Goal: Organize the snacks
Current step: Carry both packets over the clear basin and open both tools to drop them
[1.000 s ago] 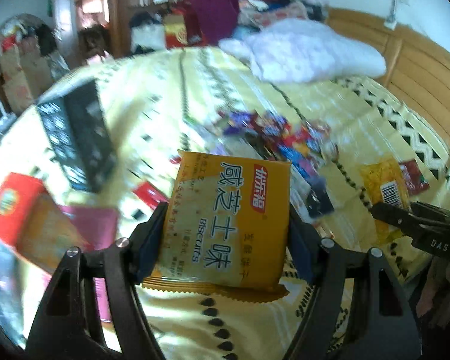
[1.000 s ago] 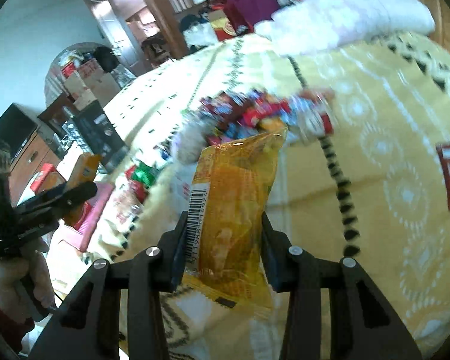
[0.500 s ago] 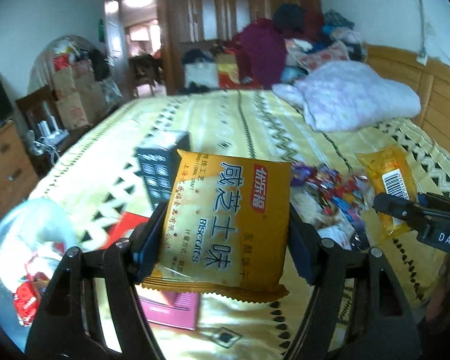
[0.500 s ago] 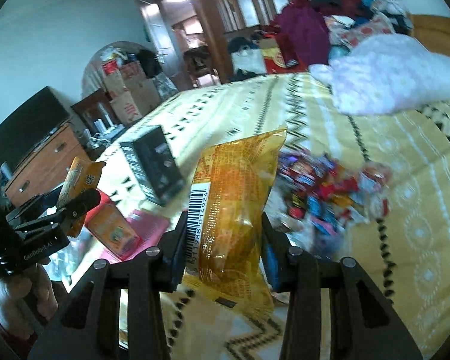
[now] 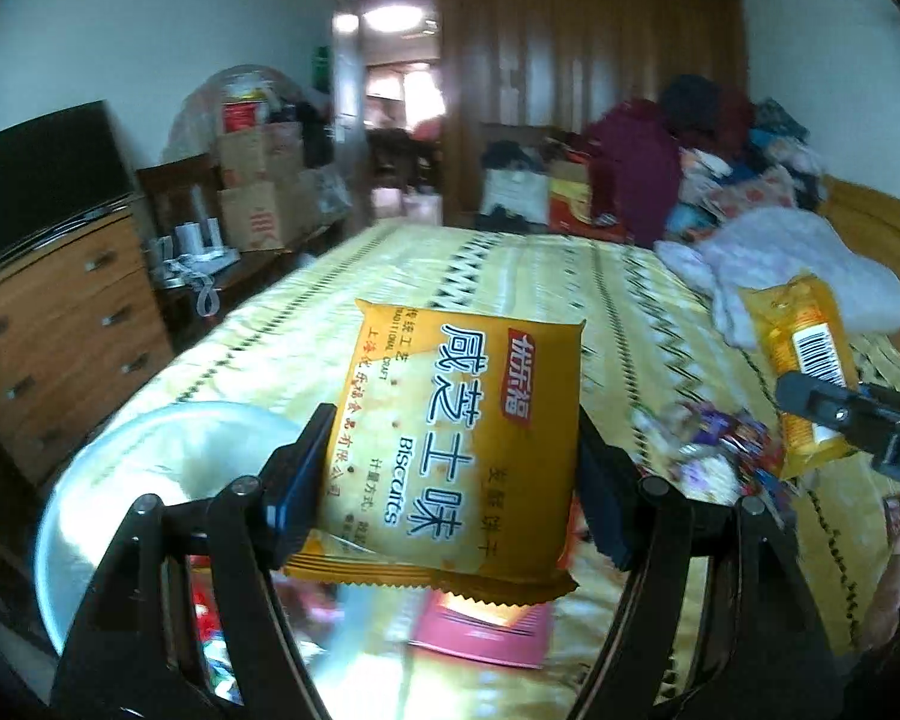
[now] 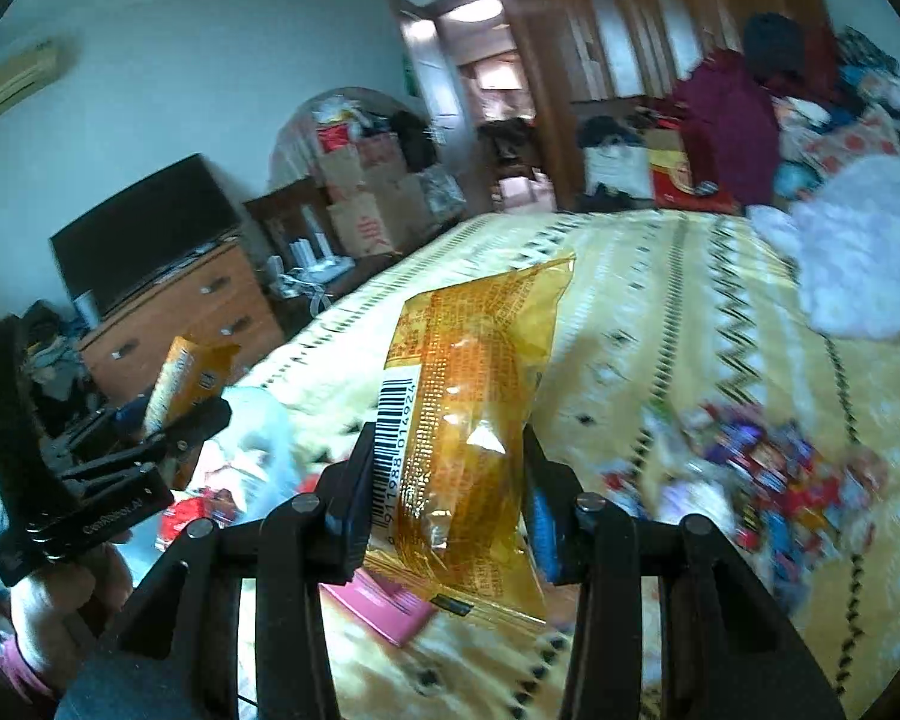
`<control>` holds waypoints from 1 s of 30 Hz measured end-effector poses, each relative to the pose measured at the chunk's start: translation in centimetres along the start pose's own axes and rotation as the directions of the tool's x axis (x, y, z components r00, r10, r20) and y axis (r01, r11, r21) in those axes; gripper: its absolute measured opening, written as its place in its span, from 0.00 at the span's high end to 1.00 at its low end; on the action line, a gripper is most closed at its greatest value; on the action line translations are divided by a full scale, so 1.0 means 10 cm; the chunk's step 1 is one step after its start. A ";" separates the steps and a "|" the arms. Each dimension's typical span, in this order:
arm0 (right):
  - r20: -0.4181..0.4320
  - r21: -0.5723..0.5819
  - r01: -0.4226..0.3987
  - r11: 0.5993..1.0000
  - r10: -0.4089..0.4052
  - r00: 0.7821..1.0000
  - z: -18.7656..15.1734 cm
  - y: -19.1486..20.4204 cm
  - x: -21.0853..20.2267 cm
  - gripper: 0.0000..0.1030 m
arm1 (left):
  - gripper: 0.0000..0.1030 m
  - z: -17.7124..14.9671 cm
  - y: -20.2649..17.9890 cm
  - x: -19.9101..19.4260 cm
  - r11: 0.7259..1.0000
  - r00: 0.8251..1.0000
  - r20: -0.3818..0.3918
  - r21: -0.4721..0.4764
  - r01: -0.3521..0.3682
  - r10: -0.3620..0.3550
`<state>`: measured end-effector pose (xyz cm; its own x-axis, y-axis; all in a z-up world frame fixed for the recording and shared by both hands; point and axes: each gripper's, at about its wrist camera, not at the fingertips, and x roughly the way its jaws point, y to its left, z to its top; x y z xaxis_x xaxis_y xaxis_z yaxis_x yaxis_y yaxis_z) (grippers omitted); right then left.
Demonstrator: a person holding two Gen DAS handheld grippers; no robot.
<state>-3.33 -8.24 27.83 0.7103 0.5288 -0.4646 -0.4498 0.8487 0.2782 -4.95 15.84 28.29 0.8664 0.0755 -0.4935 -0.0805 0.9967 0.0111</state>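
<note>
Yellow patterned bedspread below, cluttered bedroom behind. Your left gripper clamps the biscuit packet flat across its width; your right gripper pinches the orange snack bag by its middle. Both packs are held above the bed. Likely drop: the clear tub at lower left. Lower one pack at a time; let go only over the rim. Watch the pink box and the loose candy pile nearby.

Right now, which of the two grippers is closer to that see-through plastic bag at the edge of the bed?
Left. The left gripper, clamping the biscuit pack, hangs right beside the plastic bag. The right gripper, clamping the orange packet, is further off, toward the candy pile.
</note>
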 end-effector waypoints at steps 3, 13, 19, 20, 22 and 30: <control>0.003 -0.035 -0.059 0.998 0.059 0.998 0.18 0.36 0.17 0.56 | 0.28 0.04 0.37 -0.01 0.997 0.998 0.004 -0.048 -0.061 0.061; -0.101 -0.095 -0.297 0.950 0.287 0.953 0.55 1.51 1.02 0.56 | 0.28 -0.04 1.45 0.26 0.946 0.963 -0.104 -0.188 -0.263 0.247; -0.213 -0.108 -0.378 0.920 0.350 0.912 0.54 2.05 1.60 0.56 | 0.28 -0.18 1.88 0.48 0.913 0.942 -0.184 -0.251 -0.321 0.280; -0.227 -0.110 -0.386 0.916 0.354 0.907 0.53 2.13 1.68 0.56 | 0.28 -0.18 1.89 0.48 0.911 0.941 -0.188 -0.254 -0.324 0.282; -0.248 -0.112 -0.397 0.911 0.361 0.899 0.51 2.23 1.81 0.56 | 0.28 -0.21 1.96 0.46 0.907 0.938 -0.195 -0.260 -0.330 0.286; -0.301 -0.113 -0.421 0.900 0.372 0.878 0.40 2.41 2.09 0.56 | 0.28 -0.24 2.10 0.47 0.907 0.938 -0.193 -0.259 -0.332 0.288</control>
<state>2.83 23.32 28.21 0.2931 0.7769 -0.5573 -0.7649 0.5402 0.3507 -3.79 37.03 24.10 0.6942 0.3519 -0.6279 -0.4879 0.8714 -0.0511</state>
